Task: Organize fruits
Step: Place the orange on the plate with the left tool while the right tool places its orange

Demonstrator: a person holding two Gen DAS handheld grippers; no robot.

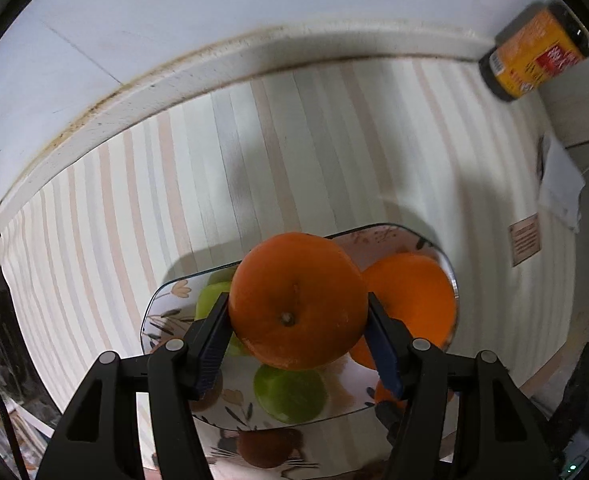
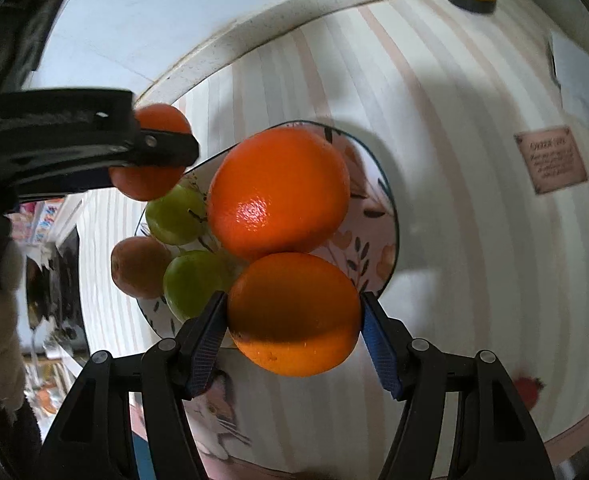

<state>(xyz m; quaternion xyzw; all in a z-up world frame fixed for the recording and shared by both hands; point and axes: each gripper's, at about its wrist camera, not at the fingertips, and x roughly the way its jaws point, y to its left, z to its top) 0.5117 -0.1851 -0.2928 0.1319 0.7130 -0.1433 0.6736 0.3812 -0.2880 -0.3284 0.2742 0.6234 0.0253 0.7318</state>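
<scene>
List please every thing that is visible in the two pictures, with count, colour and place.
oranges: three, orange; one on plate, one in each gripper
green fruits: two, green; on plate
brown fruit: one, brown; plate's edge
plate: one, floral; on tablecloth
tablecloth: one, striped
jar: one, yellow label; far corner
left gripper: black, shut on orange
right gripper: black, shut on orange

Orange oranges [image 2: 278, 192]; floral plate [image 2: 378, 240]; striped tablecloth [image 1: 294, 152]
</scene>
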